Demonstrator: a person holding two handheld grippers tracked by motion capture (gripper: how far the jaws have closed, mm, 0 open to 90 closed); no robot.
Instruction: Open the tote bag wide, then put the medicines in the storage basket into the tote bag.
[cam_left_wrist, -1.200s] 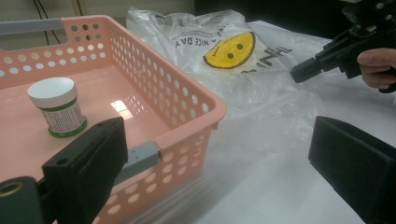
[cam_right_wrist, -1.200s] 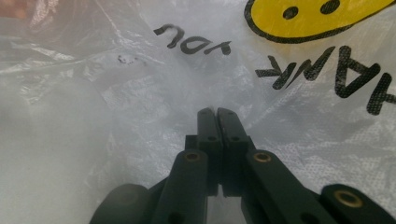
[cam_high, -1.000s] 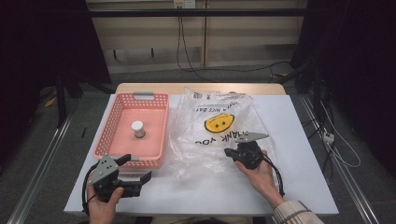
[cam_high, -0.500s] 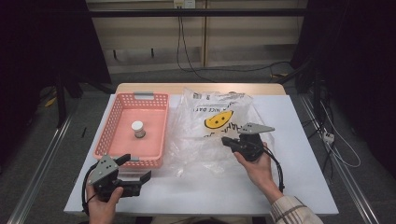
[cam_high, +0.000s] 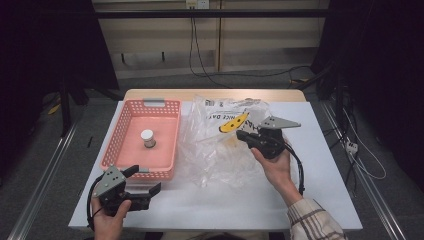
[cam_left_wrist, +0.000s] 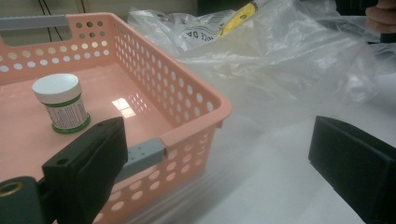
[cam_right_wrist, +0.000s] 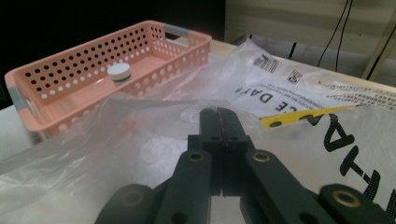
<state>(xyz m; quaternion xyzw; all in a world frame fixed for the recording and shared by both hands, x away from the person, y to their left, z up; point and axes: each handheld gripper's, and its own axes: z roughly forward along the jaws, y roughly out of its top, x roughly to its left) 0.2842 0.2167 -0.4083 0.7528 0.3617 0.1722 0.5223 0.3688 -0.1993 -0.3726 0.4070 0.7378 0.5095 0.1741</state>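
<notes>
A clear plastic bag with black lettering and a yellow smiley lies crumpled on the white table. My right gripper is shut on a fold of it and holds that fold up; in the right gripper view the closed jaws pinch the film of the bag. My left gripper rests open at the front left, its jaws either side of the near corner of a pink perforated basket. A small white-lidded jar stands in the basket, also in the left gripper view as the jar.
The basket touches the bag's left edge. The basket and jar lie beyond the bag in the right gripper view. Bare white table runs along the front. Cables hang behind the table.
My right gripper has risen and moved away from the person with the bag in it, so the bag's printed face has folded up. The left gripper has stayed put.
</notes>
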